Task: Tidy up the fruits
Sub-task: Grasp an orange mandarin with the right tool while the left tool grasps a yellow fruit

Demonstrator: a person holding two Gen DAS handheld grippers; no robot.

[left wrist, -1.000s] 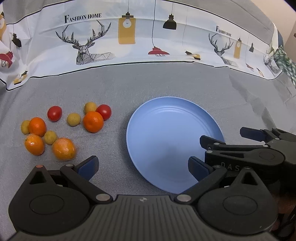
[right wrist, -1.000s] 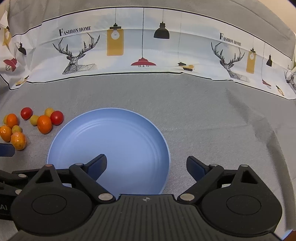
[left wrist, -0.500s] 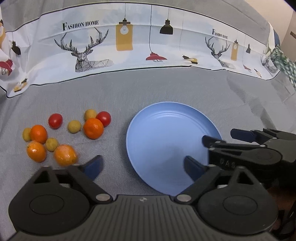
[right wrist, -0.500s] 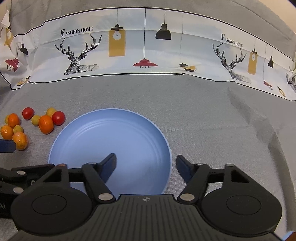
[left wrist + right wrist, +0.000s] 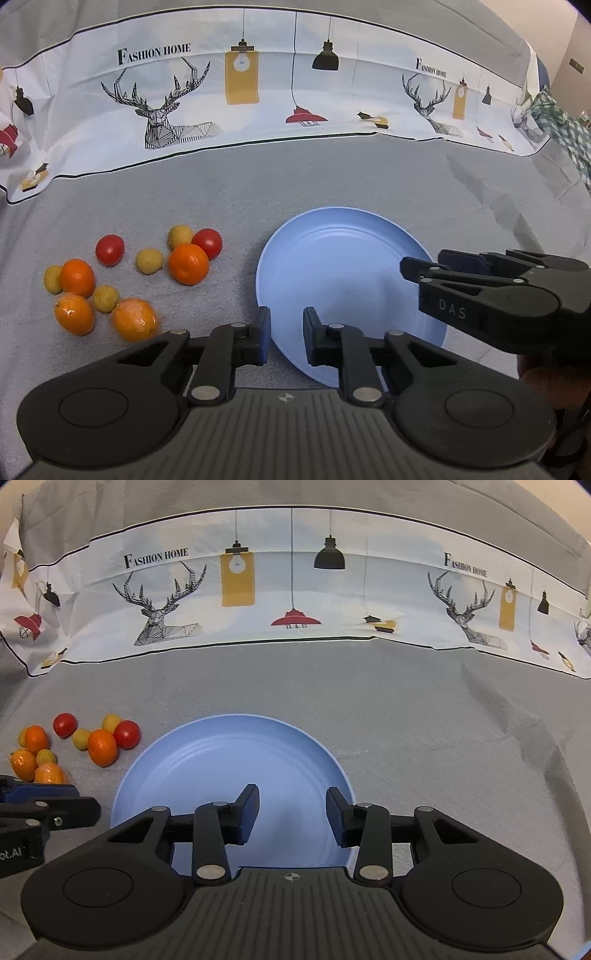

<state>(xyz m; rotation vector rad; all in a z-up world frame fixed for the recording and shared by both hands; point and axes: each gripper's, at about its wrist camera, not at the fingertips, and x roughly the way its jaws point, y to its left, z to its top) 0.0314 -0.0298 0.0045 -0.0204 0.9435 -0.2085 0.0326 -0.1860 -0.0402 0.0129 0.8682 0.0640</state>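
Observation:
An empty blue plate (image 5: 351,258) (image 5: 229,757) lies on the grey cloth. To its left is a loose cluster of fruit: several oranges (image 5: 188,264) (image 5: 102,752), two red tomatoes (image 5: 109,250) and several small yellow fruits (image 5: 149,260). My left gripper (image 5: 286,321) hovers over the plate's near left rim, shut, with nothing between its fingers. My right gripper (image 5: 291,801) hangs above the near part of the plate. Its jaws are closing with nothing between them. Each gripper shows at the edge of the other's view.
A white printed cloth (image 5: 258,92) with deer and lamps stands up along the back of the grey cloth (image 5: 332,177). A green checked cloth (image 5: 565,118) hangs at the far right. Part of a hand (image 5: 535,376) holds the right gripper.
Both grippers' jaws have drawn together: the left from wide apart to nearly touching, the right to a narrower gap. Neither hand has shifted, and the fruit and plate lie as before.

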